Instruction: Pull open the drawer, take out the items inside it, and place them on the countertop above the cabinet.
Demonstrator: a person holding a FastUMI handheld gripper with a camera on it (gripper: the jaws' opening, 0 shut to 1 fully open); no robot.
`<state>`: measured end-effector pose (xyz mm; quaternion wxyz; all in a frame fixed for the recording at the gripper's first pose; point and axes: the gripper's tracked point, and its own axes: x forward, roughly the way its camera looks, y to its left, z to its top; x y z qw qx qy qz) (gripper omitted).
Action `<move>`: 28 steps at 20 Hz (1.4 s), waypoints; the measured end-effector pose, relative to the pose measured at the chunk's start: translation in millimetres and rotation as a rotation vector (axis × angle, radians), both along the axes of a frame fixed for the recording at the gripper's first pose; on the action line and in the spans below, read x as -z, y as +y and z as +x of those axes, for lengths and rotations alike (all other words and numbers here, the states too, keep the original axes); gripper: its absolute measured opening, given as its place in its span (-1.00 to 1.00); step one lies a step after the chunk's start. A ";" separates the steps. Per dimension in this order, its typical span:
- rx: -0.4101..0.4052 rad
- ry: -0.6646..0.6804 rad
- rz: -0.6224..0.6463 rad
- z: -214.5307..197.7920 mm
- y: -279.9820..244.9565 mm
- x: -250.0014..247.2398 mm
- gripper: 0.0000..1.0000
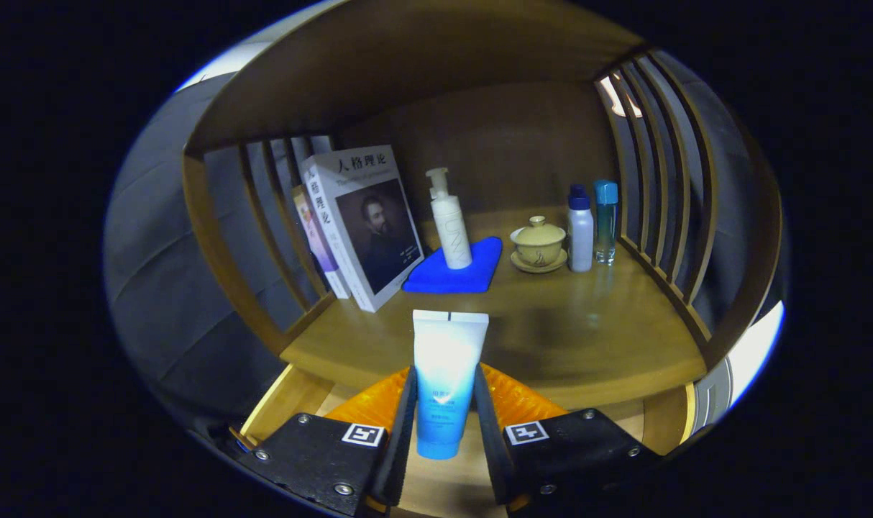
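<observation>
My gripper (445,403) is shut on a white and blue squeeze tube (445,360), both fingers pressing its sides. The tube stands upright, crimped end up, held above the open drawer (282,401), whose pale wooden inside shows beneath the fingers. Just beyond the tube lies the wooden countertop (573,331) of the cabinet, with bare wood directly ahead.
On the countertop stand two leaning books (361,223) at the left, a white pump bottle (449,223) on a blue cloth (454,272), a lidded tea cup on a saucer (538,244), and two small bottles (591,226). Slatted wooden sides (659,180) and a shelf above enclose it.
</observation>
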<state>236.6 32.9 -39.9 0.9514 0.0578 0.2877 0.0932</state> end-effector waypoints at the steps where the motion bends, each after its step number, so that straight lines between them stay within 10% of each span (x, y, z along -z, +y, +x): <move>1: 0.004 0.002 -0.002 6.9 0.7 1.9 -0.06; 13: 0.115 -0.026 -0.041 59.1 -5.3 28.2 0.15; 19: 0.075 -0.157 -0.148 27.9 -5.8 -1.5 0.89; 28: 0.086 -0.323 -0.126 -57.0 -0.8 -39.4 0.89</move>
